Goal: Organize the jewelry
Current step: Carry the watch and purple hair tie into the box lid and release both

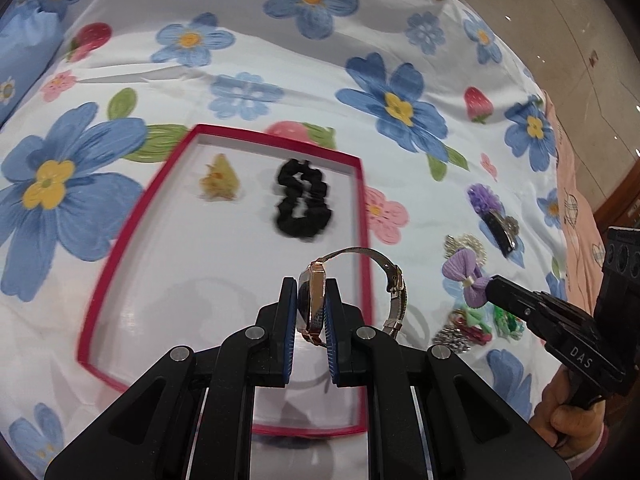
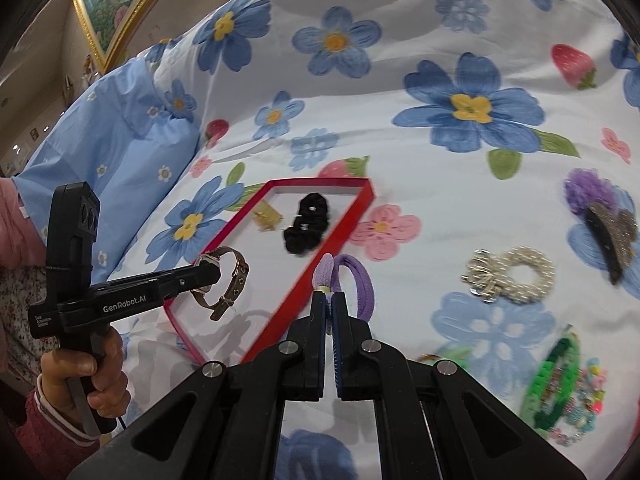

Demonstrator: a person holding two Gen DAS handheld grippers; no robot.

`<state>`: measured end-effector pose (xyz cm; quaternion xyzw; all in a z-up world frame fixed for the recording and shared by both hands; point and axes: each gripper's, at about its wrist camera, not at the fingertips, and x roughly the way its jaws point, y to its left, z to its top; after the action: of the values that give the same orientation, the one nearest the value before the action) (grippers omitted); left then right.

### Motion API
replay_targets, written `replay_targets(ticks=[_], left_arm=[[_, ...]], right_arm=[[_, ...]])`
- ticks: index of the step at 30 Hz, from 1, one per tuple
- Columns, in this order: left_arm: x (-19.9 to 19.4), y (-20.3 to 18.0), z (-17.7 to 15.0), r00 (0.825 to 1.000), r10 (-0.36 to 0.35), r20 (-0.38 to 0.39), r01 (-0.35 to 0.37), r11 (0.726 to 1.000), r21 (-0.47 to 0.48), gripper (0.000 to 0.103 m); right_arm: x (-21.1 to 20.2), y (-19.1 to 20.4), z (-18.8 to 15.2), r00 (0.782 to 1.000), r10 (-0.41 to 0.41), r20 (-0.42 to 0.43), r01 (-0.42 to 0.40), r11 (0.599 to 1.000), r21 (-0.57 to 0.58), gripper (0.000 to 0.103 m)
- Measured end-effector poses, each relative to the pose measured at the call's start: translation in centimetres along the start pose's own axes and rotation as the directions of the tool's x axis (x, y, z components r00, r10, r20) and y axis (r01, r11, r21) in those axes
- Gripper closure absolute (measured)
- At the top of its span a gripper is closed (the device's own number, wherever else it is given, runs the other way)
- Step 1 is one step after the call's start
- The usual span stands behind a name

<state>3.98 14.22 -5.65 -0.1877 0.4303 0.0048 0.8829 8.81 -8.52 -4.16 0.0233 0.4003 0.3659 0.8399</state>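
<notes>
Over the red tray (image 1: 362, 200), the left gripper (image 1: 311, 312) clamps a watch (image 1: 310, 300) and the right gripper (image 2: 328, 308) pinches a purple hair tie (image 2: 360, 284), both likely for dropping in.

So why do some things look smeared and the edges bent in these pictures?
Left wrist view: the black scrunchie and yellow clip in the red tray smear with motion blur, while the gripped watch stays sharp. Right wrist view: the fisheye lens bows the bedspread and darkens the corners.
</notes>
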Motion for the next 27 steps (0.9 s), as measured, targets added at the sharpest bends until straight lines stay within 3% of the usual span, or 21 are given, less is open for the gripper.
replay_targets(ticks=[12,27], left_arm=[[0.3,5.2,1.3,0.998,0.055,-0.005,-0.056,0.997,-0.059,0.092],[5.8,8.7,3.5,0.992,0.101,-0.080,-0.107,0.991,-0.085,0.092]], right_arm=[[4.8,4.3,2.1,0.998,0.058,-0.039,-0.060,0.996,-0.059,0.100],[12.9,5.4,3.0,0.988,0.030,-0.153,-0.044,0.995,-0.095,0.100]])
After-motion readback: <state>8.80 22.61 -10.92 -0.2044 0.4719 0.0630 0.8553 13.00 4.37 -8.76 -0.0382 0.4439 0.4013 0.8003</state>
